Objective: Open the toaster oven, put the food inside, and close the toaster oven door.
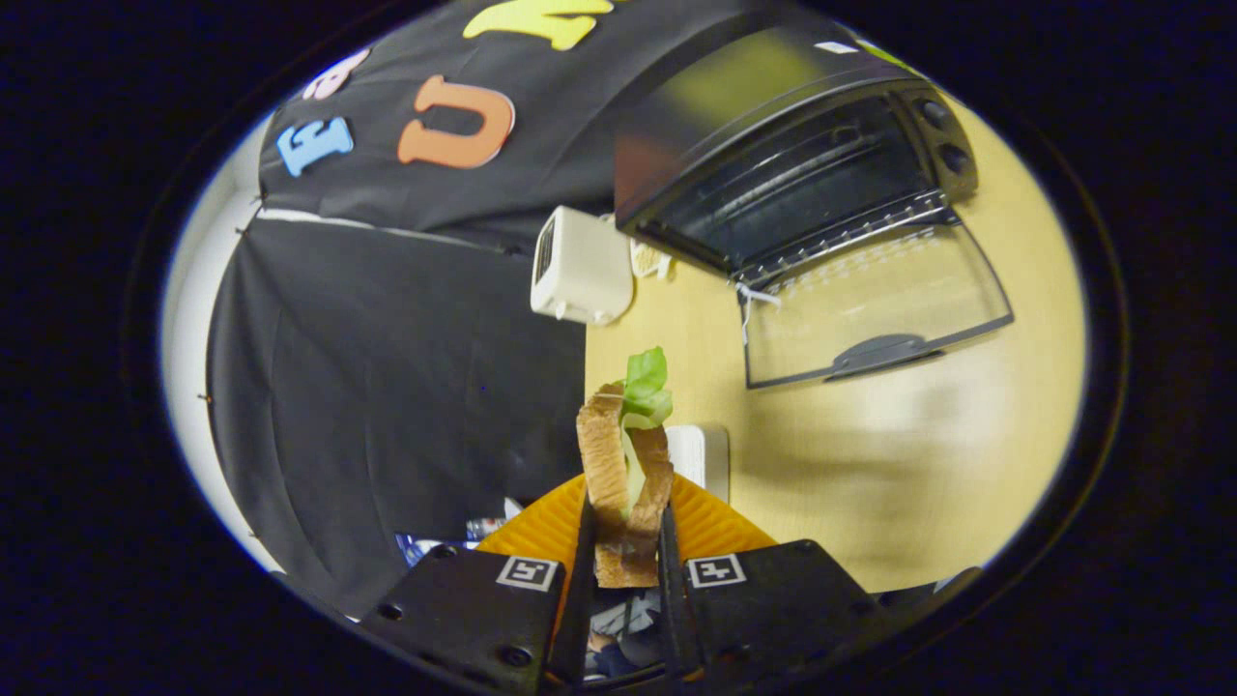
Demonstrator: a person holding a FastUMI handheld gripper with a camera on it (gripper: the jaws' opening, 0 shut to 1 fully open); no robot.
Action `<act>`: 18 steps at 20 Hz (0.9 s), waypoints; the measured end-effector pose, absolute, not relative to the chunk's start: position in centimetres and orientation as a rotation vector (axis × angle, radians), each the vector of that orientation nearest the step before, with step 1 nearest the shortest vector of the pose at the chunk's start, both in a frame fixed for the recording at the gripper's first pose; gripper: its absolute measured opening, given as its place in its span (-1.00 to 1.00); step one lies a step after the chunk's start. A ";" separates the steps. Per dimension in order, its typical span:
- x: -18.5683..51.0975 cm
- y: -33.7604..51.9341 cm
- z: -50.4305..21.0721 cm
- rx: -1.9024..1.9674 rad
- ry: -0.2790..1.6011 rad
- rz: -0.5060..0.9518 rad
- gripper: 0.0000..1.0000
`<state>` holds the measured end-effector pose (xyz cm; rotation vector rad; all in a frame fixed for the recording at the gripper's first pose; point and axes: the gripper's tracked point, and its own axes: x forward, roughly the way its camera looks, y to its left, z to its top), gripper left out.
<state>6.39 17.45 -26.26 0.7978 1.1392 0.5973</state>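
Gripper (626,541) has both fingers pinched on the sandwich (626,474), gap only as wide as the bread. Sandwich stands on edge between the fingers, lettuce (646,385) sticking out the far end. It's lifted clear of the orange plate (710,527) below, with a white block (704,454) just past that.

Toaster oven (792,164) sits well ahead across the wooden table (918,464), door (875,304) already dropped flat, rack (802,179) visible inside. White box (578,266) stands just beside the oven.

Step in hand looks like carrying it in. My read:
- keep grip steady, the slices look soft and could slide or shed the lettuce
- approach over the open door, not across its handle (884,353)
- roll it flat before the mouth so it clears the top edge
- set it on the rack, then release

Risk: clipping the door rim.
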 end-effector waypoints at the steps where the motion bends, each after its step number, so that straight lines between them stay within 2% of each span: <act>1: 7.3 15.9 -26.4 0.818 1.111 0.553 -0.29; 8: 14.3 7.8 -27.7 1.099 0.866 0.277 -0.29; 14: 18.5 7.5 -33.0 1.323 0.670 0.172 -0.30; 18: 22.8 6.8 -33.3 1.502 0.478 0.118 -0.30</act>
